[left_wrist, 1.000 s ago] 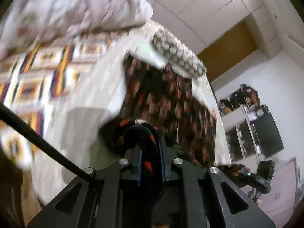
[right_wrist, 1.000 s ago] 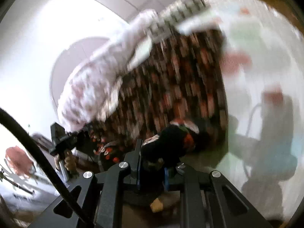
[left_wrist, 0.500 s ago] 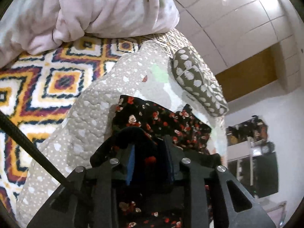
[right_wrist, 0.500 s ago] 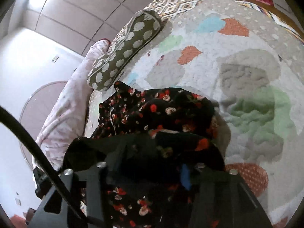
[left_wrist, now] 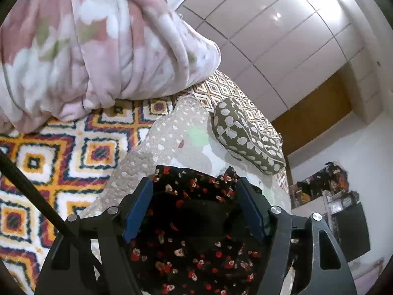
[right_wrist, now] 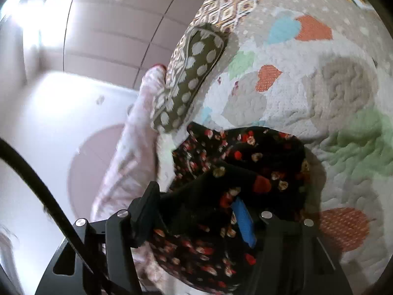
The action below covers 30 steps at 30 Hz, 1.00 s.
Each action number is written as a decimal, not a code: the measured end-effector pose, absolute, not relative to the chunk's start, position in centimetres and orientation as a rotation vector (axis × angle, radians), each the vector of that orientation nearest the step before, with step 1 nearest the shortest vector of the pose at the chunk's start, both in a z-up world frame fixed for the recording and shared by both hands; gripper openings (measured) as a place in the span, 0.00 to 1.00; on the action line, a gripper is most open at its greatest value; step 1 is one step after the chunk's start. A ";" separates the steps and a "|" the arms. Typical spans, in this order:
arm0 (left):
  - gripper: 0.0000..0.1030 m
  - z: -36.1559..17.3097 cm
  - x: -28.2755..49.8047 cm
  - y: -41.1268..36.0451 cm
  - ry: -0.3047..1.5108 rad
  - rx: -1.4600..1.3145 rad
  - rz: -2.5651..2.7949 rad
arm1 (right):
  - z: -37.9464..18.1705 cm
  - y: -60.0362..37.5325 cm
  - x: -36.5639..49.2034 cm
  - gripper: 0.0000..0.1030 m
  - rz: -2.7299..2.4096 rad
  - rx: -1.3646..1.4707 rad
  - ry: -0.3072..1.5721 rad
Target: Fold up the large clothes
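Black floral garment (left_wrist: 194, 241) lying bunched on the quilt (right_wrist: 319, 103).
Left gripper (left_wrist: 194, 206) and right gripper (right_wrist: 196, 206) jaws are opening wide, cloth loose between.

No legible text, label, brand, number or sign found in either view. The clutter on the shelves (left_wrist: 326, 191) at three o'clock in the left view is too small to read.

My left gripper (left_wrist: 194, 184) opening over the dress (left_wrist: 196, 241).
Its blue pads (left_wrist: 137, 211) stand apart, cloth lying between them on the quilt (left_wrist: 172, 132); a spotted pillow (left_wrist: 245, 137) lies beyond, a pink blanket (left_wrist: 98, 44) farther left.
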<state>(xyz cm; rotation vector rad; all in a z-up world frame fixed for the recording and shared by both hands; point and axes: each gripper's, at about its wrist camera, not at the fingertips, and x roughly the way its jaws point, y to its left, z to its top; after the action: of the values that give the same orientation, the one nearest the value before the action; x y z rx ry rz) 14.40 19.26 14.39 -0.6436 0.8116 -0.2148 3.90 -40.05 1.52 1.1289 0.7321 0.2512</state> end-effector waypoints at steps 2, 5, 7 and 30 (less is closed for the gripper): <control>0.68 15.0 13.4 18.5 0.815 -0.546 -0.188 | 1.3 -40.4 3.8 0.62 0.249 1.179 0.714; 0.68 14.9 11.9 17.0 0.834 -0.409 -0.190 | 1.3 -40.5 3.3 0.63 0.243 1.187 0.711; 0.68 13.8 11.2 15.4 0.874 -0.343 -0.249 | 2.2 -40.9 2.6 0.69 0.225 1.147 0.700; 0.68 3.7 17.7 9.6 0.985 0.123 -0.043 | 4.0 -21.1 8.8 0.61 0.357 0.271 0.963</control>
<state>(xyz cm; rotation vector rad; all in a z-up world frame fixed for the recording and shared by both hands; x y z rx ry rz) 17.69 9.61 3.75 0.1225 0.9853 -0.0426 8.84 -21.07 4.02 0.2714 0.9632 0.3565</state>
